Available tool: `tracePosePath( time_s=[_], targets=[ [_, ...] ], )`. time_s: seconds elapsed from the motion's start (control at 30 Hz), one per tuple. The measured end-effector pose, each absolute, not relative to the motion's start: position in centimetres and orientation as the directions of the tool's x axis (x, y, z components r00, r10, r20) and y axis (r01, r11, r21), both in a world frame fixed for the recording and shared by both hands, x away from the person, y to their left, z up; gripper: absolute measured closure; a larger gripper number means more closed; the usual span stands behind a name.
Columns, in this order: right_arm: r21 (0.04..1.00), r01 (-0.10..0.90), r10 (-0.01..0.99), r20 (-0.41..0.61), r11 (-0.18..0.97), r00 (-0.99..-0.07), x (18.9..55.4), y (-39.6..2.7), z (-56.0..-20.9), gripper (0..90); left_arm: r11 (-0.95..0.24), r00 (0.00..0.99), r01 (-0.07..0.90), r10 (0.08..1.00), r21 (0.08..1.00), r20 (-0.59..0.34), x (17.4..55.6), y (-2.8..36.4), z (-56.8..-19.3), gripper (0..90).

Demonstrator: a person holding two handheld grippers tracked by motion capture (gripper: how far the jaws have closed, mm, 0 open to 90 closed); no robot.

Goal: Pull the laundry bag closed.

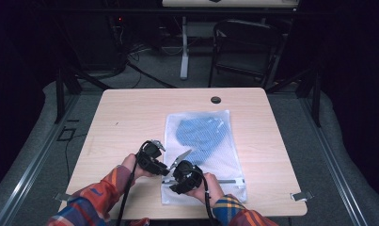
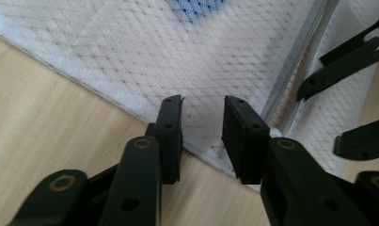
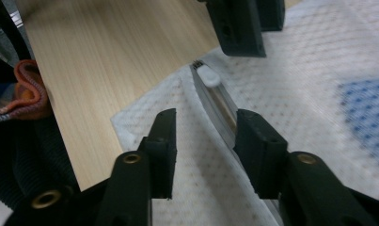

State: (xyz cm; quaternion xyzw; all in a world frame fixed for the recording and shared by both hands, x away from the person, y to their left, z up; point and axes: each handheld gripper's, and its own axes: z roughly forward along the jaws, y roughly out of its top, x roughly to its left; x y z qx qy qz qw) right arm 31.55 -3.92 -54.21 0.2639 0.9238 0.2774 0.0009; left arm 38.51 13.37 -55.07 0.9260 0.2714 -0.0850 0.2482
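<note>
On the left, the left hand-held gripper [image 1: 166, 162] sits low at the near left corner of the white mesh bag [image 1: 203, 155], w/ its jaws partway open, a narrow gap, not wide. In the left gripper view the left hand-held gripper [image 2: 203, 129] has the bag's edge [image 2: 130, 101] right at the gap, but the pads don't press on it yet, so it holds nothing. The bag lies flat on the table [image 1: 130, 117], a bit right of the middle, & a blue cloth [image 1: 201, 134] is inside, up at the far end. Next over is the zip [image 1: 225, 181], a pale strip across the near end of the bag. In the right gripper view the zip strip [image 3: 215, 106] looks shut, w/ the small white pull tab [image 3: 208, 75] at its end near the corner. On the right, the right hand-held gripper [image 1: 177, 175] leans over that same corner; its jaws are partway open too, one on each side of the strip, not pinching it, as the right hand-held gripper [image 3: 203, 141] shows up close. So I think the job is to open the bag & it has hardly begun: both grippers are in place, but nothing is grabbed. Still to do: pinch the corner, catch the tab, pull the zip along, then get to the cloth.
</note>
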Motion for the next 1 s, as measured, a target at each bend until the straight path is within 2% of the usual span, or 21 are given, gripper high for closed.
tracePosePath(
  time_s=[0.07,0.37,0.5,0.6,0.63,0.9,1.0],
  targets=[
    [0.511,0.493,0.49,0.152,0.704,-0.858,31.8,-3.4,-54.5,66.0,-0.736,0.837,0.546,0.462,0.4,-0.293,38.5,13.3,-55.3,73.1],
    [0.494,0.516,0.5,0.176,0.7,-0.848,32.5,-2.8,-55.5,68.5,-0.753,0.845,0.533,0.445,0.386,-0.298,38.5,13.2,-55.8,83.8],
    [0.507,0.528,0.504,0.197,0.681,-0.841,32.6,-2.4,-55.8,65.8,-0.749,0.843,0.535,0.444,0.391,-0.303,38.5,13.1,-55.8,84.3],
    [0.525,0.528,0.504,0.203,0.668,-0.84,32.6,-2.4,-56.1,70.8,-0.754,0.847,0.53,0.445,0.388,-0.292,38.3,13.1,-55.8,84.2],
    [0.525,0.525,0.506,0.194,0.67,-0.84,32.7,-2.5,-56.2,76.0,-0.761,0.852,0.521,0.438,0.386,-0.288,38.3,13.0,-55.7,83.5],
    [0.563,0.5,0.499,0.171,0.658,-0.849,32.3,-2.5,-56.7,81.2,-0.773,0.847,0.524,0.427,0.358,-0.318,37.6,13.6,-55.2,83.0],
    [0.571,0.464,0.484,0.129,0.677,-0.866,32.1,-2.4,-56.7,81.6,-0.776,0.845,0.526,0.432,0.348,-0.315,37.6,13.6,-55.4,86.5]
  ],
)
